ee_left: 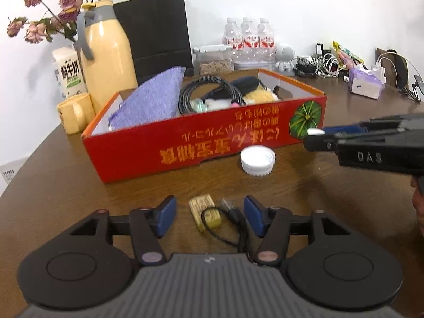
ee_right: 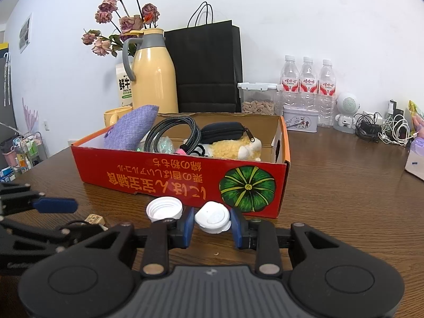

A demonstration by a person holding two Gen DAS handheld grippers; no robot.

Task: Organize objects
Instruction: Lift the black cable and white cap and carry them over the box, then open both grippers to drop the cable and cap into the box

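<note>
A red cardboard box on the brown table holds a purple pouch, a coiled cable, a dark zip case and a yellow plush toy. My left gripper stands open low over the table, with a small tan block on a black loop cord between its blue pads. My right gripper is shut on a white round case just before the box's front wall. A white ribbed cap lies beside it on the table.
Behind the box stand a yellow jug, a matching mug, a milk carton, dried roses, a black paper bag, water bottles and a clear food container. Chargers, cables and a tissue pack crowd the back right.
</note>
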